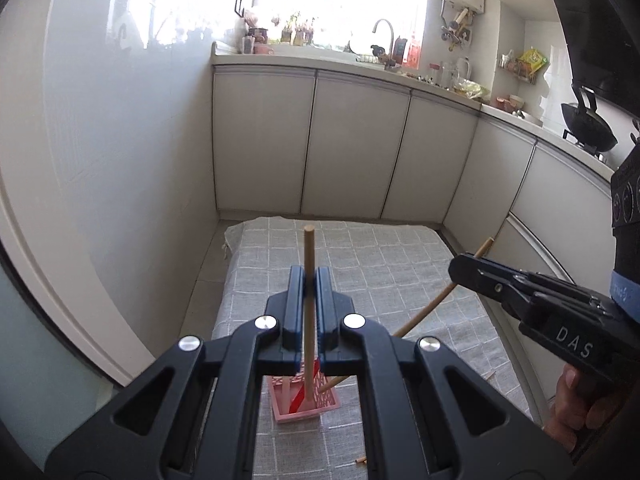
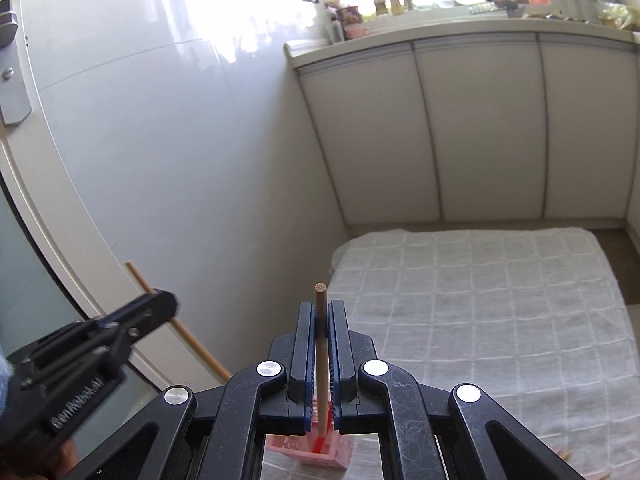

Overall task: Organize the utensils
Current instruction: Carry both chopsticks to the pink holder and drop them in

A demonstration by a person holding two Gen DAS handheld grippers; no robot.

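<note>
Each hand-held gripper, left (image 1: pixel 309 280) and right (image 2: pixel 321 316), clamps a round wooden chopstick (image 1: pixel 309 264) upright over the pink slotted basket (image 1: pixel 304 410) at lower frame.

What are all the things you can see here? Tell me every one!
chopsticks: 2, light wood, one in each gripper, lower ends in the basket
basket: 1, pink, on the cloth
cloth: 1, grey checked, spread on the table
cabinets: white, along the far wall
faucet: 1, metal, by the window
wok: 1, black, on the stove at right
left gripper: black, shut on a chopstick
right gripper: black, shut on a chopstick
</note>
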